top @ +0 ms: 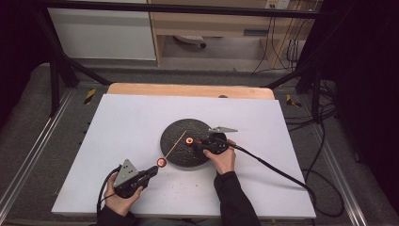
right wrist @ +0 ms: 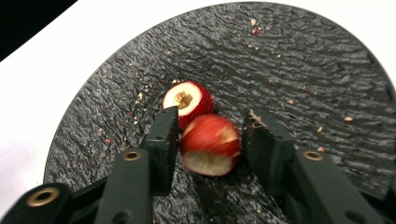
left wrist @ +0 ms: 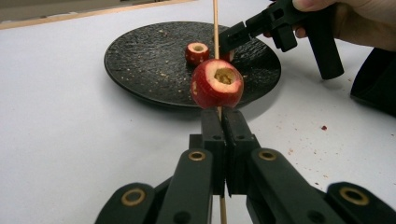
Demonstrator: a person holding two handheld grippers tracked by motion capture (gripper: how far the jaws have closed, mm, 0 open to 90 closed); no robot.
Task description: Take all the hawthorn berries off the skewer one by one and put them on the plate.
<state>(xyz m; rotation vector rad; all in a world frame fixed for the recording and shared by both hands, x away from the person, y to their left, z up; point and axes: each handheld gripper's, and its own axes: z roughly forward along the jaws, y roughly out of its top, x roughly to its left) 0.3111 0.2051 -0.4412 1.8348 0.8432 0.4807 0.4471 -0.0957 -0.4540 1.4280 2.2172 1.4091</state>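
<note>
A round black plate with a rough, rippled surface (top: 181, 129) sat near the middle of the white-covered table (top: 122, 127). The left tongs (left wrist: 219, 122) were clenched on a thin wooden skewer (left wrist: 215, 23), whose shaft ran up between the shut jaws and on over the plate. One small red cored fruit piece with a pale hollowed top (left wrist: 217, 84) was threaded on the skewer just beyond the jaw tips, off the plate's near edge in the high view (top: 161, 163).

The right tongs (right wrist: 210, 140), held over the plate, stood released, their jaws on either side of a second red fruit piece with a pale cut face (right wrist: 210, 144) lying on the plate; the left jaw looked close to it, the right jaw apart. A third red cored piece (right wrist: 188, 101) lay just behind, touching it. Crumbs were scattered over the plate.
</note>
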